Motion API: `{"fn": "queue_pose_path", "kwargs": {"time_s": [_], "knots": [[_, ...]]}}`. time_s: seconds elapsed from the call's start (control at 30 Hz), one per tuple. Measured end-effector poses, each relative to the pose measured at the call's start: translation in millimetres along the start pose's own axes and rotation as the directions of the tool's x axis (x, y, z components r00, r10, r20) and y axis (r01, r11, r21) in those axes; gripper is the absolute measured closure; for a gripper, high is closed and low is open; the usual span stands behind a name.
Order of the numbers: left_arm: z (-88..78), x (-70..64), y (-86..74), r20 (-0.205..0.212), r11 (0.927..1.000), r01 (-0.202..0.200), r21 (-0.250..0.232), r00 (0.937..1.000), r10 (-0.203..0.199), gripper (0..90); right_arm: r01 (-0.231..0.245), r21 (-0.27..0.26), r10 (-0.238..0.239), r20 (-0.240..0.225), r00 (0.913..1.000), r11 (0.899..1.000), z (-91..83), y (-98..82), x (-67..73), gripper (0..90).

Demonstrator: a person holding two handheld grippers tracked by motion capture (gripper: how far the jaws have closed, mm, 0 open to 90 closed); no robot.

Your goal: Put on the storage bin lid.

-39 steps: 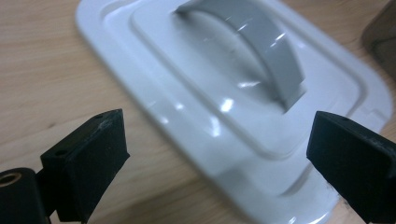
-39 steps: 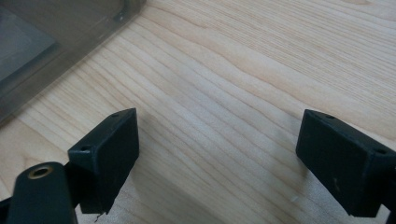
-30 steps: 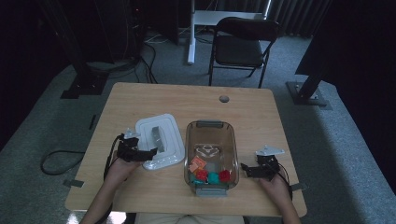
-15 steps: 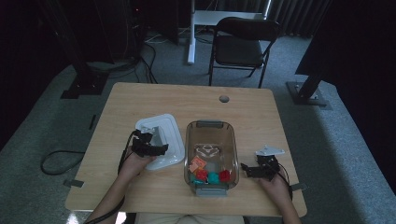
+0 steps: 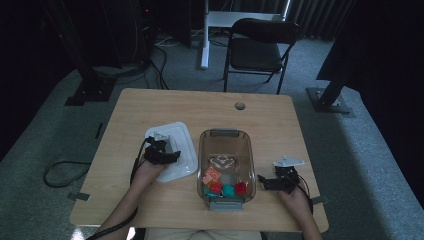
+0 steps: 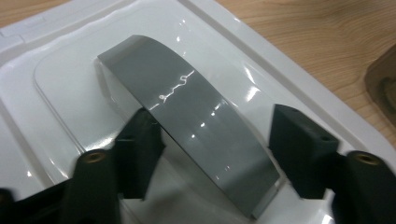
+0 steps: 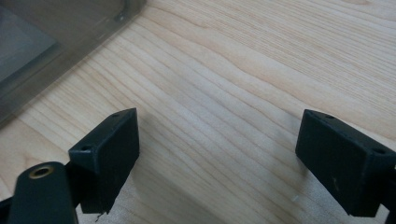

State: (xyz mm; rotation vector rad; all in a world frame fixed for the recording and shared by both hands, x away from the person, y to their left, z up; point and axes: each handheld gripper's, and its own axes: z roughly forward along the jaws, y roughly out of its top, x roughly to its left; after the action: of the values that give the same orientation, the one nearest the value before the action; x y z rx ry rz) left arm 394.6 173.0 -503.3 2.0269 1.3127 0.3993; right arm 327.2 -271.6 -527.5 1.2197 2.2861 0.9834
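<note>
The left gripper [image 6: 212, 154] sits right over a shiny white lid [image 5: 175, 155] with a grey strap handle [image 6: 196, 121] across its top. Its jaws have just been closing, and the handle sits between them: one jaw touches it and the other stands a little off. The lid lies flat near the table's [image 5: 150, 107] left edge, just beside a clear box [image 5: 226, 167] of small colored toys [image 5: 222, 187], and the right gripper [image 7: 219, 154] rests near the right edge with its jaws wide and nothing in them.

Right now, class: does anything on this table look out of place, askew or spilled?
Nothing is spilled or damaged. The white lid lies off the clear container, flat on the table beside it, with the left gripper straddling its grey handle. The small colourful items sit inside the container.
</note>
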Motion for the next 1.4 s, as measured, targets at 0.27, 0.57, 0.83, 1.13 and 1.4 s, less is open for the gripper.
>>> {"fn": "queue_pose_path", "kwargs": {"time_s": [0.27, 0.57, 0.83, 1.13, 1.4], "knots": [[-0.8, 4.8, 0.9, 0.02, 0.9993, 0.035, -0.01, 0.9992, -0.035, 53.6, 0.017, -0.004, -0.017, -0.012, 0.9998, 1.0, 0.6, 1.0, 4.3, 13.5], [-6.6, 13.1, 2.1, 0.047, 0.996, 0.081, -0.036, 0.9957, -0.08, 67.5, 0.06, -0.051, -0.065, -0.107, 0.9921, 0.997, 0.0, 2.9, 21.5, 13.3], [-15.2, 19.4, 1.4, 0.026, 0.9944, 0.091, -0.055, 0.9957, -0.089, 67.9, 0.136, -0.047, -0.142, -0.185, 0.9723, 0.99, 3.2, 5.0, 40.7, 13.4], [-25.2, 29.6, -0.1, 0.014, 0.9923, 0.107, -0.063, 0.9942, -0.106, 68.0, 0.142, -0.049, -0.149, -0.185, 0.9713, 0.989, 2.8, 5.5, 45.6, 13.5], [-35.8, 35.3, -6.2, 0.016, 0.9914, 0.112, -0.068, 0.9936, -0.112, 68.0, 0.168, -0.054, -0.175, -0.211, 0.9617, 0.984, 8.0, 10.0, 57.5, 13.5]]}}
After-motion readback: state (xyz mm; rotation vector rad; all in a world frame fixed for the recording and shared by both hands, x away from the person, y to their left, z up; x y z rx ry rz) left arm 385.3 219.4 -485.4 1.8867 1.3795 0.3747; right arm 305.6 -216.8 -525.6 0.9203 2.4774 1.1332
